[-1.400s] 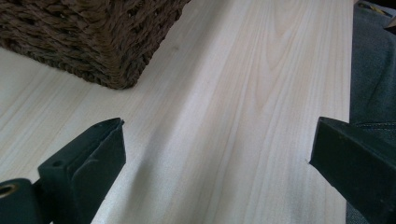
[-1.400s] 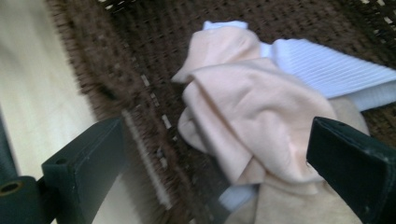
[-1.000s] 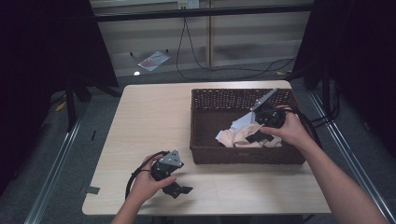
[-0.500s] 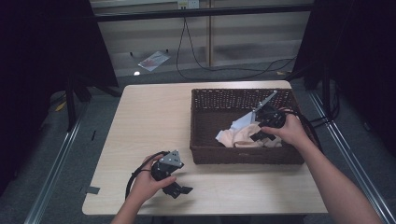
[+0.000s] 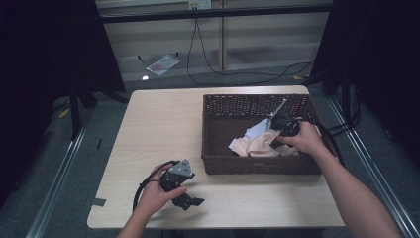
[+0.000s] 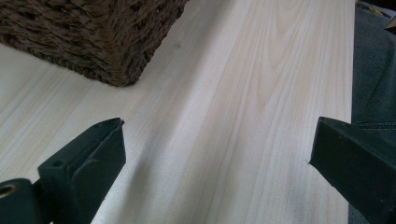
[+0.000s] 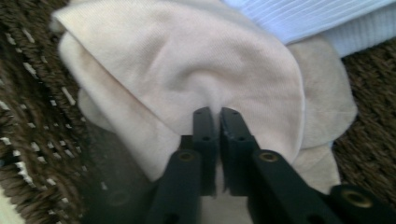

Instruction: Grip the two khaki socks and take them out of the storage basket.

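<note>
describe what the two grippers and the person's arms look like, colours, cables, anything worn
Both are black handheld tools. The left gripper carries a grey three-cornered plate on top, and a black cable loops from it. Its jaws are flat, matte black blocks with small holes. The right gripper has slim black jaws on arms joined by brass-coloured rivets. Both forearms are bare, with no sleeves or gloves visible.

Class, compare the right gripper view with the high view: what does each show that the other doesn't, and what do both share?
Right gripper view alone: the right gripper has its fingers shut on a pinched fold of the cream cloth, and the white cloth's ribbed knit is clear.

High view alone: the wooden table, the left gripper resting on it near the front edge, both of the person's forearms, and the floor cables behind.

Shared: the brown wicker basket holding the cream and white cloths.
</note>
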Demonstrator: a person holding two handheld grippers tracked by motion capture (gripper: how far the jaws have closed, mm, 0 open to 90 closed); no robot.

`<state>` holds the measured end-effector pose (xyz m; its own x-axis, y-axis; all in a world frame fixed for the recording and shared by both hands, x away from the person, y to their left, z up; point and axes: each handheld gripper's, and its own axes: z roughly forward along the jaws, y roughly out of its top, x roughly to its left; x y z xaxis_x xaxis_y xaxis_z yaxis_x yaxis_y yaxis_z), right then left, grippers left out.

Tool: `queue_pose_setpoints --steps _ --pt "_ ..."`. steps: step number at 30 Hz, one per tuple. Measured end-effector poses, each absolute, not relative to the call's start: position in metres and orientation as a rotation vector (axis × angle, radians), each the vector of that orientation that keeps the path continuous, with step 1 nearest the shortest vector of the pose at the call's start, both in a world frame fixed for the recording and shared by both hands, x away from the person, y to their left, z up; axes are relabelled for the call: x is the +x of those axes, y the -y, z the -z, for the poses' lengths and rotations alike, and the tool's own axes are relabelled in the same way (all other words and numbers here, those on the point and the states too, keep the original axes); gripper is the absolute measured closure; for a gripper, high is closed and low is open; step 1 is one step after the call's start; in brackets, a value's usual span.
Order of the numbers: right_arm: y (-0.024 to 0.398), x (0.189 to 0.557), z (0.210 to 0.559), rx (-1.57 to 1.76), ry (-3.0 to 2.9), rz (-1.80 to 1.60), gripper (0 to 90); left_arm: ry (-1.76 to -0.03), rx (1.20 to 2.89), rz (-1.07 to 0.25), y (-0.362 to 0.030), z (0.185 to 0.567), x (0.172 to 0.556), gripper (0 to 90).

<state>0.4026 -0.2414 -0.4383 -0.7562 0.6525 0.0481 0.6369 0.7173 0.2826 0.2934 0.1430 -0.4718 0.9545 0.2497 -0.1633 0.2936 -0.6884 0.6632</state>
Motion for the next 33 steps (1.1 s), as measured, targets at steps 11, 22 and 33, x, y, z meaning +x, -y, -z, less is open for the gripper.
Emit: queue_pose_setpoints --steps 11,22,33 --pt "0.245 0.4 0.417 1.105 -2.881 -0.539 88.6 -0.378 2.359 0.076 -0.142 0.472 0.293 3.1" --pt "0.249 0.397 0.377 1.128 -2.866 -0.61 88.7 -0.384 2.358 0.078 -0.142 0.472 0.293 3.1" --pt "0.258 0.395 0.333 1.116 -2.858 -0.641 88.7 -0.373 2.362 0.075 -0.142 0.472 0.293 3.1"
